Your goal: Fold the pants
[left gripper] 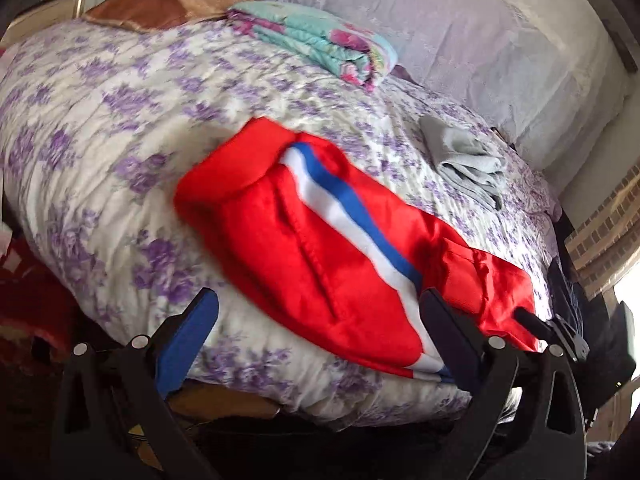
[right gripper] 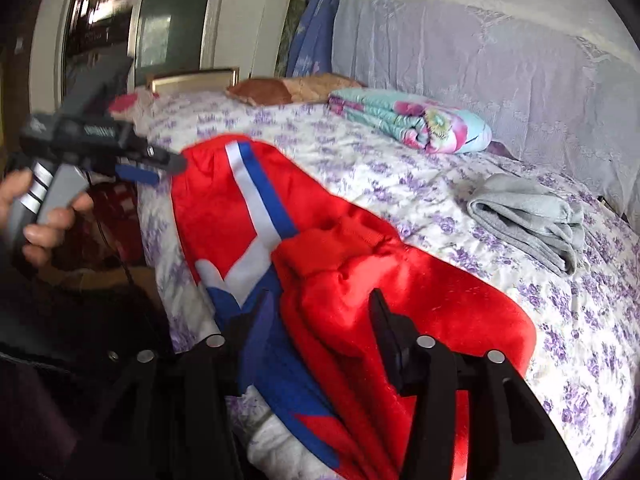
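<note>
While one bed with a white quilted cover printed in purple flowers (left gripper: 120,128) fills both views, a single pair of red fleece pants with a white and blue side stripe (left gripper: 304,240) lies across its near edge, directly ahead of both sets of jaws. In the left wrist view the left gripper (left gripper: 320,320) has its jaws spread wide, holding nothing; the pants' lower part lies between and just past them, over the bed's edge. In the right wrist view the right gripper (right gripper: 320,320) also shows its jaws well apart, with bunched red fabric and the stripe lying between them; whether they pinch it I cannot tell. Beyond the jaws, well apart from the pants, sit one folded turquoise floral blanket (right gripper: 412,124), one folded grey garment (right gripper: 532,220), and one brown cushion (left gripper: 160,4) at the far end. Bare cover lies open between the pants and these three things.
</note>
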